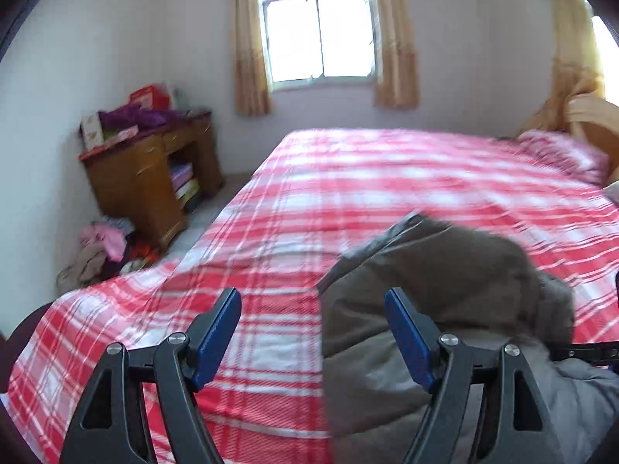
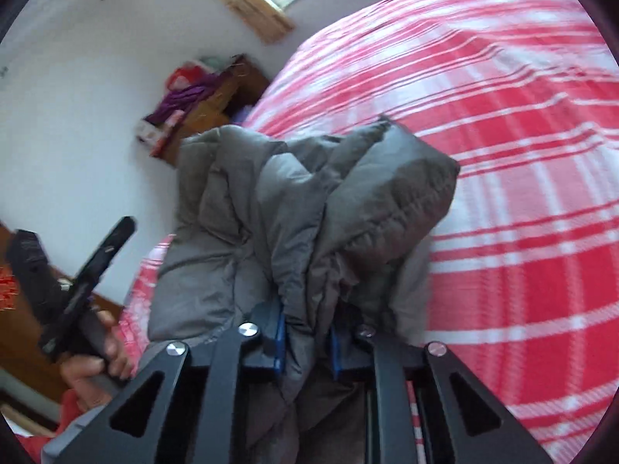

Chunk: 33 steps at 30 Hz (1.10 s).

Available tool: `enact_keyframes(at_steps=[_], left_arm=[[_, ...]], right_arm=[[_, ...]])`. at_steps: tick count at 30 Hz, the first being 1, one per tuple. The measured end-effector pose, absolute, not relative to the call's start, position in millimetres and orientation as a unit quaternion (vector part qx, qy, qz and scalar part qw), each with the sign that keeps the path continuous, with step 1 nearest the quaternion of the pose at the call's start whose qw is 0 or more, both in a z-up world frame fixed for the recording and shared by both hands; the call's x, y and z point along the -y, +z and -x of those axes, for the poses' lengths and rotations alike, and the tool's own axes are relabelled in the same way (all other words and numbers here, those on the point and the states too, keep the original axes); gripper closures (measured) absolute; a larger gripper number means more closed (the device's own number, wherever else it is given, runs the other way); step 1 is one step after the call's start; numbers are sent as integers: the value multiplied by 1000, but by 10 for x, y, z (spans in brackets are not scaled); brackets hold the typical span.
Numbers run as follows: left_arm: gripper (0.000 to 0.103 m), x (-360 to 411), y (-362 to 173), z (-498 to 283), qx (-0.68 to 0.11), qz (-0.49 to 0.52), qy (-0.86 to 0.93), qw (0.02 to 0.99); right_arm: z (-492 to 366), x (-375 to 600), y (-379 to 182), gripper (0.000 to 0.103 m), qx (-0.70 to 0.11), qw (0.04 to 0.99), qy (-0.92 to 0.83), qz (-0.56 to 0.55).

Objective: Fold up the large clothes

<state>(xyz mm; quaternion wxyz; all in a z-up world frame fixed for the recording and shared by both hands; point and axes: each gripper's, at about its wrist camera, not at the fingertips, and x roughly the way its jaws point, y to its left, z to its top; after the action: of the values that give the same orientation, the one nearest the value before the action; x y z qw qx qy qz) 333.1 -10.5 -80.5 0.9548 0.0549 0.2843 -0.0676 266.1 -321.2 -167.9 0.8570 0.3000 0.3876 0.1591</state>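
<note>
A grey padded jacket (image 2: 309, 201) is bunched up over the near part of the bed (image 1: 348, 178), which has a red and white plaid sheet. My right gripper (image 2: 307, 342) is shut on a fold of the jacket and holds it up. In the left wrist view the jacket (image 1: 445, 282) lies to the right of my left gripper (image 1: 313, 305), which is open and empty above the sheet. The left gripper also shows at the left of the right wrist view (image 2: 77, 270), held in a hand.
A wooden desk (image 1: 147, 170) piled with bags and boxes stands against the left wall. A heap of clothes (image 1: 104, 251) lies on the floor beside it. A curtained window (image 1: 319, 34) is on the far wall. A pillow (image 1: 561, 154) and headboard are at the far right.
</note>
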Motion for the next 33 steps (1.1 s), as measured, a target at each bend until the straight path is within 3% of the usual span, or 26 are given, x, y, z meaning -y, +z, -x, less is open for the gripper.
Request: enact_keyframes(at_steps=[5, 12, 27, 29, 30, 33], left_arm=[[26, 384, -1071, -3382, -321, -62, -77, 942], [26, 911, -1433, -3341, -316, -153, -75, 933], [26, 889, -1441, -3348, -346, -165, -94, 919], [26, 842, -1333, -3318, -348, -161, -103, 918], [26, 812, -1260, -3299, -344, -160, -110, 919], [26, 741, -986, -3253, -326, -152, -126, 925]], right_arm=[[-2809, 3389, -2098, 89, -384, 823, 176, -380], [-2643, 3462, -2131, 90, -375, 839, 171, -355], [-2650, 3234, -1955, 89, -384, 858, 128, -317], [-2644, 3221, -1917, 87, -387, 854, 122, -325], [-2637, 3211, -1873, 80, -389, 854, 118, -324], [-2560, 3229, -1601, 47, -403, 865, 76, -290]])
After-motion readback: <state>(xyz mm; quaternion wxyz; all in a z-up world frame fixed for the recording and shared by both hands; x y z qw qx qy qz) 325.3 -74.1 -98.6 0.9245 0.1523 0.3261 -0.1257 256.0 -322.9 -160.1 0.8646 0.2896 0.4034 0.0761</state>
